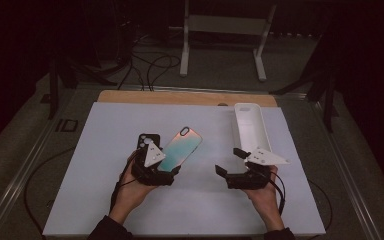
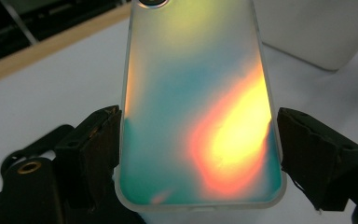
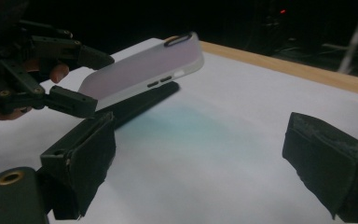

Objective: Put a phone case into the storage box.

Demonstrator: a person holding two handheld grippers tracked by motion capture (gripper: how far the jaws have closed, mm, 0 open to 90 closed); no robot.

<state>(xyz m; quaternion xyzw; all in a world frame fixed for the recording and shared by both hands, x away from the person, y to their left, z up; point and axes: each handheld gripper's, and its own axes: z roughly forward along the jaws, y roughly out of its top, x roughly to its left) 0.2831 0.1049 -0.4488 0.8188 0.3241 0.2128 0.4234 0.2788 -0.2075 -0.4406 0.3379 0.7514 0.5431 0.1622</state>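
Observation:
An iridescent teal-and-orange phone case hangs tilted above the white mat, camera hole at its far end. My left gripper is shut on its near end. In the left gripper view both pads press the case's long edges. A black phone lies flat on the mat just under and left of the case; in the right gripper view it shows below the raised case as a dark slab. My right gripper stands open to the right, nothing between its jaws.
A white oblong box lies at the mat's right side, just beyond my right gripper. The white mat covers a wooden tabletop whose far edge shows. Cables and a metal stand sit on the floor behind.

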